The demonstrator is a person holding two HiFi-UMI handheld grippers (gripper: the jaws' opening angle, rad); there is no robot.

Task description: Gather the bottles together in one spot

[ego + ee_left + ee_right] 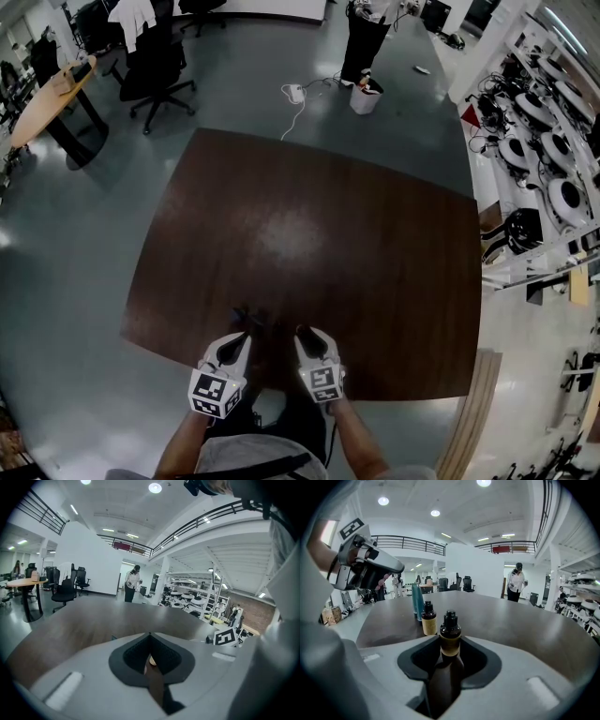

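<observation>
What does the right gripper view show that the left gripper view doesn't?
Only the right gripper view: three bottles. A dark bottle stands between the fingers of the right gripper, pads against it; beyond it a tan-labelled bottle and a tall teal bottle, close together. The left gripper shows at upper left.
Only the left gripper view: the left gripper's own fingers, tips together, no bottle clearly visible, and the right gripper's marker cube at the right edge.
Both: the brown table, a standing person in the background, and shelving with white devices.

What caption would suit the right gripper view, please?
Right tongs grip a brown bottle; second brown bottle and teal bottle beyond.
</observation>
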